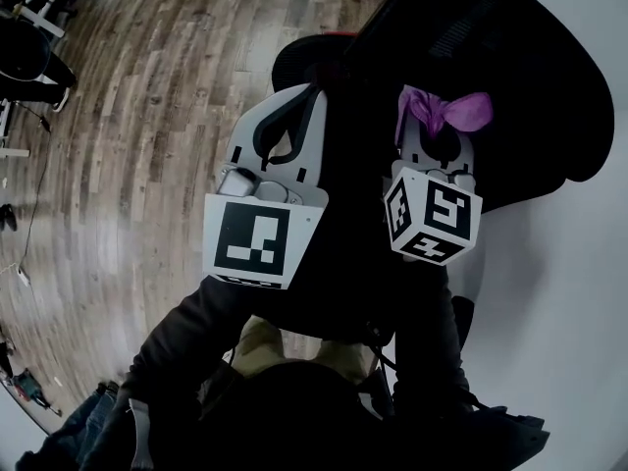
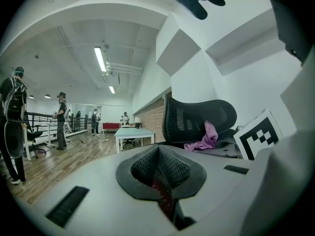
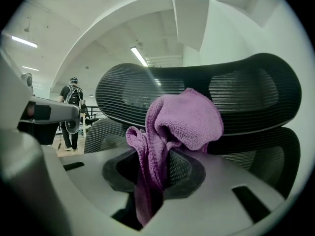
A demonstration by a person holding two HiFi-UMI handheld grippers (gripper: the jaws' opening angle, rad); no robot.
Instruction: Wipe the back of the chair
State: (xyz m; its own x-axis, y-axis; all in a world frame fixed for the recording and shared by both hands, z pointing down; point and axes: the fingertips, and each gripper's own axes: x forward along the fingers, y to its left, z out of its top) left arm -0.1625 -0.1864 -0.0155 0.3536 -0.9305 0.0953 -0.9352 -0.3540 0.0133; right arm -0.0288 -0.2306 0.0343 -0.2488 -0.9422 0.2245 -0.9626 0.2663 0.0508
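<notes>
Nearest, in the head view, the person's dark sleeves (image 1: 196, 332) run up to the two tools, held side by side. The right hand-held gripper (image 1: 439, 133) is clamped on a purple cloth (image 1: 446, 111). Its own view shows the cloth pinched low between the jaws, with a loose bunch spilling out above the tips (a soft pad of fabric leading, which I judge is the point: the cloth, not the plastic, should meet the mesh). The left hand-held gripper (image 1: 292, 101) has its jaws together on nothing. It sits just left of the right one, apparently idle or ready to steady the chair.

Just beyond the cloth stands the chair back (image 3: 246, 82), black mesh that fills the right gripper view from left to right. The bunch looks near the mesh, directly in front of its upper band; whether it touches, I cannot tell. In the head view the chair back lies far and right of both tools.

Farther off to the left is the wooden floor (image 1: 128, 116), and in the left gripper view people (image 2: 61, 117) stand well away down the room.
</notes>
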